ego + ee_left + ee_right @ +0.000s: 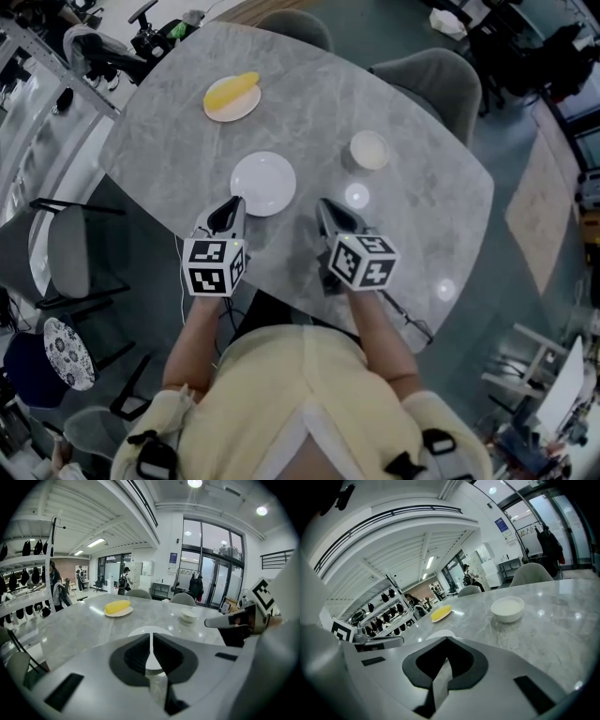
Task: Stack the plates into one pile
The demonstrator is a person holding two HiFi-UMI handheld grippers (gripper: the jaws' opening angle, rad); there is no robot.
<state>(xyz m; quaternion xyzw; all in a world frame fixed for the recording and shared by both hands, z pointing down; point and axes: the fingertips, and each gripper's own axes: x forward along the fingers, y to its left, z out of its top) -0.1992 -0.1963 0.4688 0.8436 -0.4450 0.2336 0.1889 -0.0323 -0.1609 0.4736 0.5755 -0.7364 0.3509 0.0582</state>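
Plate (220,112) holding yellow food (234,88), white plate (263,183), small bowl (369,150)

No legible txt is showing anywhere. Blue wall sign (500,524) is carrying print too small to read; lettering on glass door (530,529) is blurring out.

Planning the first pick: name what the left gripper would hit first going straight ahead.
Most likely the empty white plate just ahead of the left gripper, though depth is unclear.

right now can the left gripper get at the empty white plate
Probably yes: the left gripper sits close by the empty white plate with nothing lying between them, though its jaws are shut.
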